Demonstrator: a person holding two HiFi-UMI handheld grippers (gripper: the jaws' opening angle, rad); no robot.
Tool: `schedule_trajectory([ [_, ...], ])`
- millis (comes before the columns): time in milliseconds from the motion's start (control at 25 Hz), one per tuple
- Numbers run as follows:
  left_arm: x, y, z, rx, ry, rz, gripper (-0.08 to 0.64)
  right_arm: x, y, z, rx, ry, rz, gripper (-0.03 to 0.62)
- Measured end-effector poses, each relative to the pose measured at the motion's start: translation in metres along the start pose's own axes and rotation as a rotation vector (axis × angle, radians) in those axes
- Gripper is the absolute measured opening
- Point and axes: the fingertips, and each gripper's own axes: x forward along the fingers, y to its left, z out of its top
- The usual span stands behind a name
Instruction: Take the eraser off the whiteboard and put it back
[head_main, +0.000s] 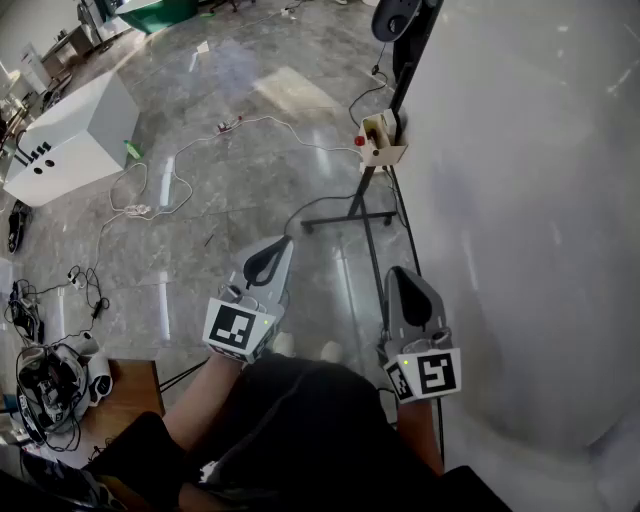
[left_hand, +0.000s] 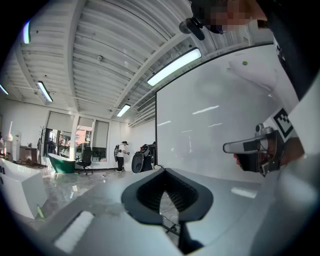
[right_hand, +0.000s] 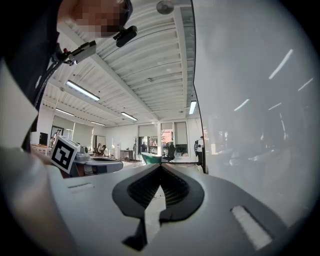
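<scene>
The whiteboard (head_main: 520, 200) fills the right side of the head view, and its blank white face also shows in the left gripper view (left_hand: 210, 125) and the right gripper view (right_hand: 250, 100). A dark rounded thing (head_main: 395, 18) sits at the board's far edge; I cannot tell if it is the eraser. My left gripper (head_main: 262, 262) is held level beside the board, shut and empty (left_hand: 165, 172). My right gripper (head_main: 408, 290) hangs nearer the board's edge, its jaws also shut on nothing (right_hand: 160, 167). Each gripper shows in the other's view.
A small wooden box with a red button (head_main: 380, 142) hangs on the board's black stand (head_main: 350, 215). White cables (head_main: 150, 195) trail over the glossy floor. A white cabinet (head_main: 75, 140) stands far left, with a wooden table corner (head_main: 130, 385) and piled gear (head_main: 50, 375) near left.
</scene>
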Motion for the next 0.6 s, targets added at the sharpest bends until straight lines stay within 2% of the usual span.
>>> schedule_trajectory([
  [200,0.009,0.003,0.003,-0.024,0.004,0.011,0.006,0.005,-0.006,0.0,-0.001,-0.001,-0.005,0.009],
  [600,0.033,0.002,0.008,-0.007,-0.01,-0.007,0.006,0.015,-0.022,0.0,0.021,-0.01,-0.009,0.009],
])
